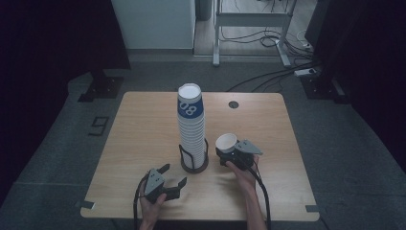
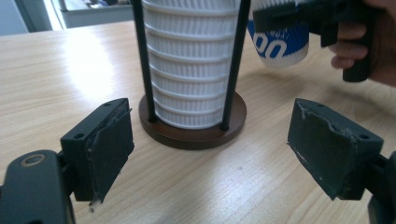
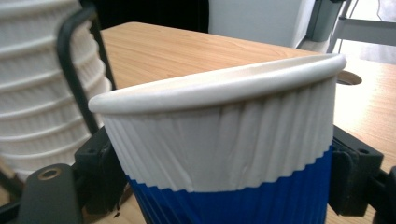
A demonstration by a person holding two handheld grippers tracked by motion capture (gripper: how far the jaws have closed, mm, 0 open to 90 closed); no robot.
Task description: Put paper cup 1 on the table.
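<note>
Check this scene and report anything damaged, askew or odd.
The left gripper has worn pads: the lining is torn and ragged at the edges. The single cup clamped in the right gripper sits tilted. The cup stack stands upright in its holder.

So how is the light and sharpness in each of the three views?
High view: dim, floor and corners nearly black. Left gripper view: bright, glare on the table, cup stack sharp. Right gripper view: the held cup sharp, the background soft.
</note>
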